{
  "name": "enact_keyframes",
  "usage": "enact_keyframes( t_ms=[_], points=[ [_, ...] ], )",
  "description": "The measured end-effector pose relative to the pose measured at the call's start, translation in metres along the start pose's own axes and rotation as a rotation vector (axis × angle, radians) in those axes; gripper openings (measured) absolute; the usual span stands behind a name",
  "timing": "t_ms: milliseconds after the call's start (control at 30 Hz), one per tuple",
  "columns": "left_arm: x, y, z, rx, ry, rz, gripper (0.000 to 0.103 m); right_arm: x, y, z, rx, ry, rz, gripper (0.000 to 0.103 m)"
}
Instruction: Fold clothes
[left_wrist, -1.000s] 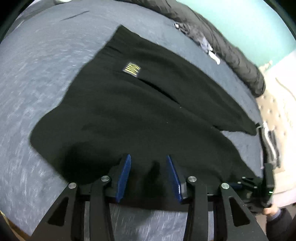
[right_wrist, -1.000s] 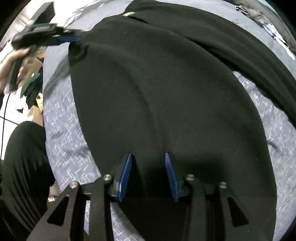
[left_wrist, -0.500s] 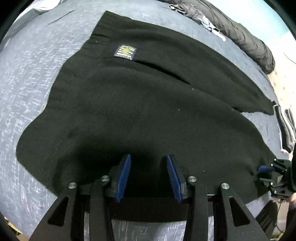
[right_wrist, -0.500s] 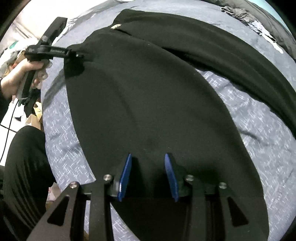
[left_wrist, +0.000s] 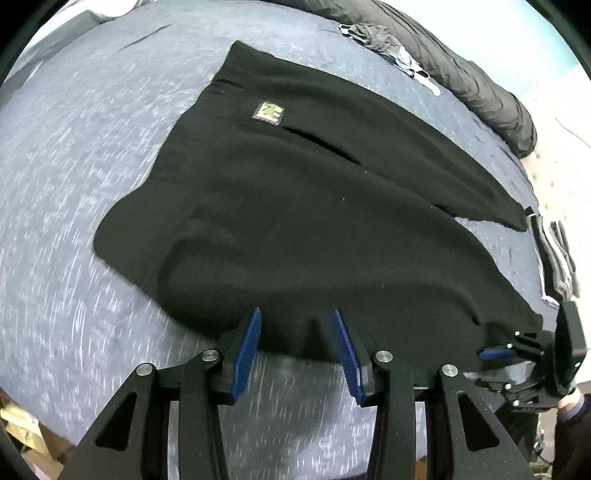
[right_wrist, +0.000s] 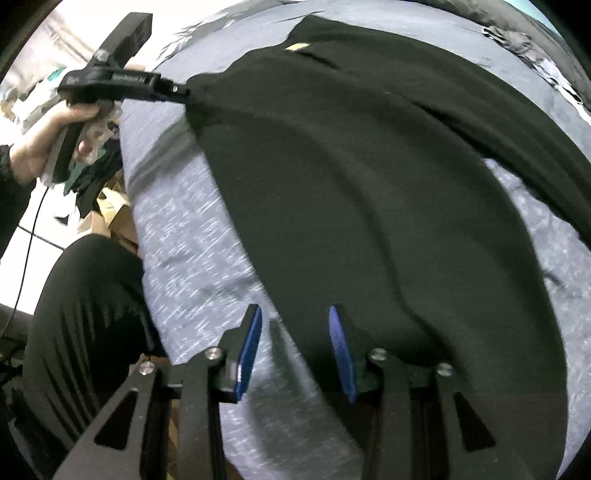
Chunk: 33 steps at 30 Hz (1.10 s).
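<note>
A black fleece garment (left_wrist: 314, 203) with a small yellow label (left_wrist: 269, 113) lies spread on the grey bed (left_wrist: 74, 166). My left gripper (left_wrist: 295, 314) holds its near hem, which is bunched between the blue pads. In the right wrist view the same garment (right_wrist: 351, 184) runs taut from the left gripper (right_wrist: 183, 96) at its far corner down to my right gripper (right_wrist: 293, 308). There the hem's edge crosses between the pads and presses on the right pad. The right gripper (left_wrist: 487, 354) also shows at the garment's right corner in the left wrist view.
A dark padded jacket (left_wrist: 461, 81) lies along the bed's far edge, with a small grey garment (left_wrist: 384, 40) beside it. Striped grey clothing (left_wrist: 554, 254) sits at the right. A person's hand (right_wrist: 48, 140) and black-clad leg (right_wrist: 85, 314) are left of the bed, near cardboard (right_wrist: 110, 218).
Both grippers have drawn back toward the bed's near edge with the hem. More bedsheet shows under the pads, and the garment's left corner has pulled in and lifted.
</note>
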<state>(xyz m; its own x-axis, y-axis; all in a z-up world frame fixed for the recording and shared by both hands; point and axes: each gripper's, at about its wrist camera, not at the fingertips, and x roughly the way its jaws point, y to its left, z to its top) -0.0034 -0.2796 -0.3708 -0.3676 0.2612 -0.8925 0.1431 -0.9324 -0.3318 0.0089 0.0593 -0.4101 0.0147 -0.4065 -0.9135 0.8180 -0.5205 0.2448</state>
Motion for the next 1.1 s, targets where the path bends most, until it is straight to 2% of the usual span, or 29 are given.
enact_keyframes(
  t_ms=[167, 200, 233, 267, 300, 400, 633, 700, 767, 867, 933, 967, 1000, 1100],
  points=[
    [-0.001, 0.02, -0.016, -0.091, 0.011, -0.028, 0.046, 0.022, 0.022, -0.002, -0.04, 0.02, -0.097, 0.039],
    [0.0, 0.024, -0.019, -0.106, 0.011, -0.035, 0.047, 0.022, 0.02, -0.004, -0.035, 0.017, -0.105, 0.036],
    [0.001, 0.029, -0.021, -0.126, 0.008, -0.042, 0.047, 0.023, 0.019, -0.005, -0.028, 0.01, -0.105, 0.032],
    [0.002, 0.034, -0.023, -0.146, 0.005, -0.049, 0.047, 0.024, 0.019, -0.005, -0.022, 0.002, -0.105, 0.019],
    [0.003, 0.04, -0.024, -0.171, 0.001, -0.059, 0.047, 0.024, 0.018, -0.005, -0.019, -0.007, -0.103, 0.01],
    [0.01, 0.058, -0.022, -0.245, -0.013, -0.082, 0.047, 0.015, 0.013, -0.008, -0.013, -0.026, -0.086, 0.003],
    [0.017, 0.061, -0.012, -0.247, -0.051, -0.071, 0.045, 0.001, 0.006, -0.014, -0.024, -0.051, -0.138, 0.0],
    [0.018, 0.06, -0.009, -0.245, -0.051, -0.061, 0.033, -0.002, 0.005, -0.016, -0.016, -0.067, -0.15, 0.0],
    [0.018, 0.06, -0.008, -0.242, -0.051, -0.054, 0.03, -0.004, 0.005, -0.02, -0.002, -0.067, -0.159, 0.0],
    [0.017, 0.057, -0.006, -0.221, -0.053, -0.041, 0.027, -0.006, 0.005, -0.024, 0.018, -0.068, -0.172, 0.002],
    [0.016, 0.055, -0.005, -0.204, -0.053, -0.032, 0.022, -0.008, 0.005, -0.028, 0.031, -0.068, -0.18, 0.018],
    [0.016, 0.055, -0.004, -0.201, -0.054, -0.03, 0.02, -0.009, 0.005, -0.029, 0.038, -0.068, -0.185, 0.034],
    [0.016, 0.055, -0.003, -0.205, -0.053, -0.033, 0.019, -0.008, 0.004, -0.031, 0.047, -0.066, -0.193, 0.039],
    [0.015, 0.057, -0.005, -0.205, -0.053, -0.033, 0.015, 0.002, 0.004, -0.034, 0.061, -0.052, -0.237, 0.039]
  ],
)
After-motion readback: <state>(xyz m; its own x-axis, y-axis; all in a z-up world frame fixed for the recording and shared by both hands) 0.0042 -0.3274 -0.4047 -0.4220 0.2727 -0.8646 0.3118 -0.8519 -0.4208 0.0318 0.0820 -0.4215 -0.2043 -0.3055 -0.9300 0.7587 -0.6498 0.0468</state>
